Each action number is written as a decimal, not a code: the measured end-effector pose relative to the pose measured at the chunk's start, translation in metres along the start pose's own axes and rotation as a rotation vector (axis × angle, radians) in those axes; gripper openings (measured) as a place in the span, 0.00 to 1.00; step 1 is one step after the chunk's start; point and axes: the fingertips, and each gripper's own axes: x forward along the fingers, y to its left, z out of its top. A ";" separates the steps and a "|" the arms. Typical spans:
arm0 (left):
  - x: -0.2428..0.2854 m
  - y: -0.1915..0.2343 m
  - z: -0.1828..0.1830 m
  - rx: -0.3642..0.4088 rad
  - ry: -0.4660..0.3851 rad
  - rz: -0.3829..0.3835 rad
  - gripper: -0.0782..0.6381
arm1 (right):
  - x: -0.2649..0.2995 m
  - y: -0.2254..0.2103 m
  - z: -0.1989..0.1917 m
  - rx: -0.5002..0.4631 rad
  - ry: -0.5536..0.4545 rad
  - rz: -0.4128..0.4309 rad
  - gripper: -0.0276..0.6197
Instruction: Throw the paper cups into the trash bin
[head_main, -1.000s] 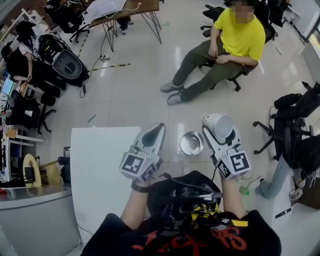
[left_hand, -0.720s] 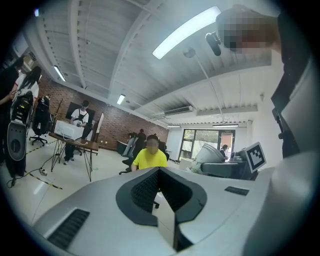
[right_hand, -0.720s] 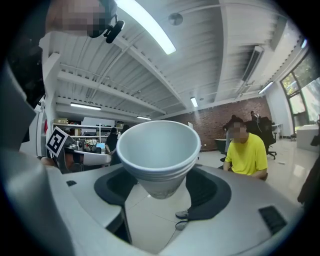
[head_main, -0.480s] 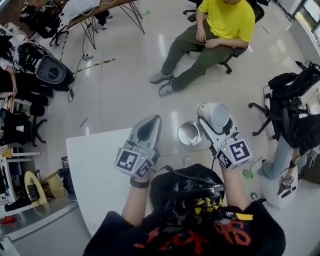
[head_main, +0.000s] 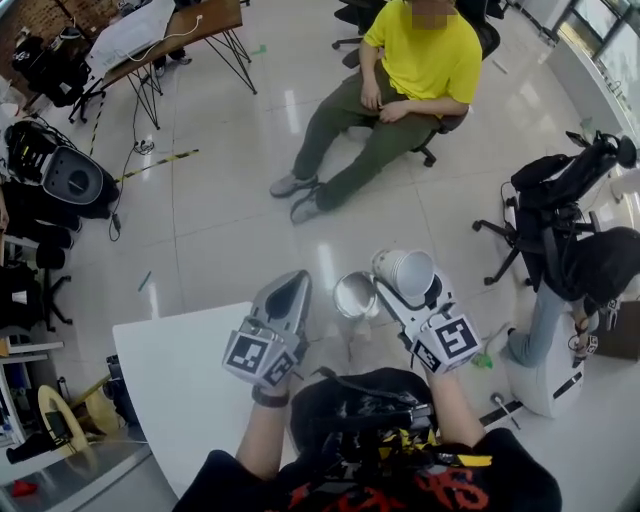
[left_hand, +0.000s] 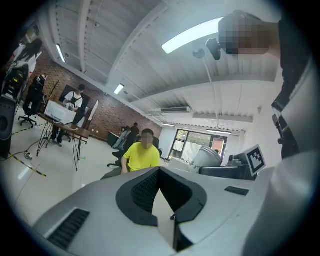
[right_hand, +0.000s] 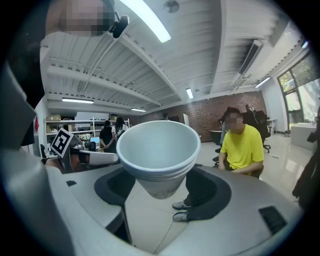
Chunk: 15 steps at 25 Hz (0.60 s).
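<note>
White nested paper cups (right_hand: 157, 150) gripped between the right gripper's (head_main: 410, 286) wide-set fingers (right_hand: 220, 192), just beside steel trash bin (head_main: 352, 296), left gripper (head_main: 293, 284) closed, empty

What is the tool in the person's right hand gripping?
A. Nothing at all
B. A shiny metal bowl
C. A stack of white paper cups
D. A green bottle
C: in the right gripper view, the right gripper has its jaws closed on nested white paper cups, with the open rims facing the camera.
</note>
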 end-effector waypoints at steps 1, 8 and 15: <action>0.006 0.002 -0.004 -0.006 0.012 -0.001 0.11 | 0.003 -0.005 -0.004 0.010 0.010 -0.002 0.55; 0.040 0.000 -0.046 -0.040 0.134 -0.009 0.11 | 0.016 -0.032 -0.048 0.087 0.102 0.015 0.55; 0.058 0.003 -0.142 -0.098 0.260 0.014 0.11 | 0.020 -0.057 -0.140 0.178 0.204 0.034 0.55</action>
